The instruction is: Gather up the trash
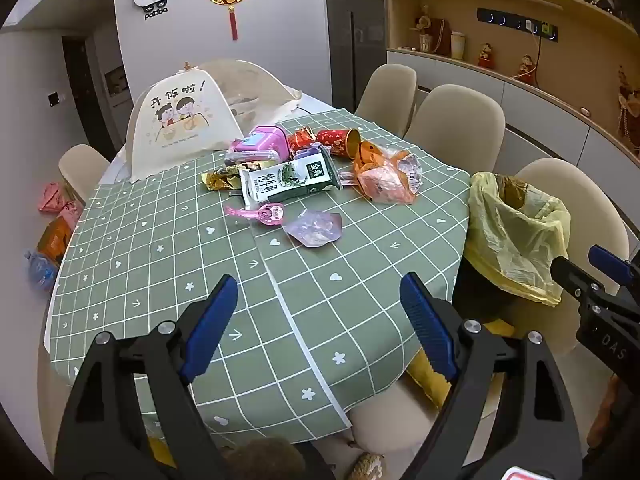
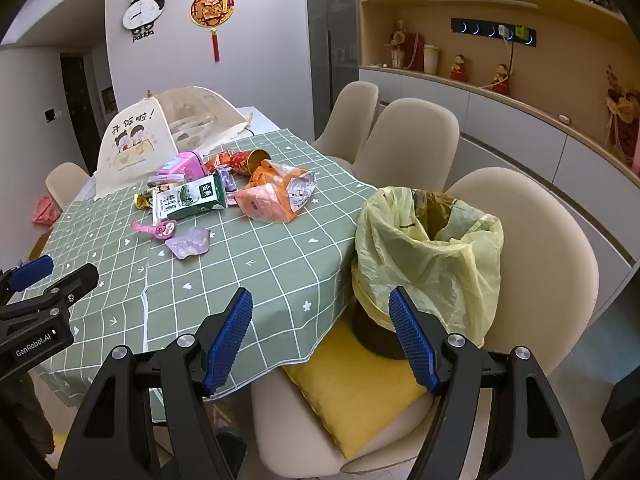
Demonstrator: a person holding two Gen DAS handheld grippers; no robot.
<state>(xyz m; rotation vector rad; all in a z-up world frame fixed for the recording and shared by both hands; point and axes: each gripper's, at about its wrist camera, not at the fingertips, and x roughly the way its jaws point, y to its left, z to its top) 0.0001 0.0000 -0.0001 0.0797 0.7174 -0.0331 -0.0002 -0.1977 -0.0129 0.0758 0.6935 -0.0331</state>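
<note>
Neither tool holds anything: the left gripper (image 1: 318, 326) and right gripper (image 2: 320, 338) both hover with jaws spread wide over the near edge of the green checked surface (image 1: 168, 240). A sensible start is the nearest loose piece, the crumpled lilac plastic wrapper (image 1: 314, 227), pinched flat and low so it cannot slip. It lies far ahead of the left jaws, well apart. The yellow-lined waste bin (image 2: 430, 248) stands right, on a chair, just beyond the right jaws.
</note>
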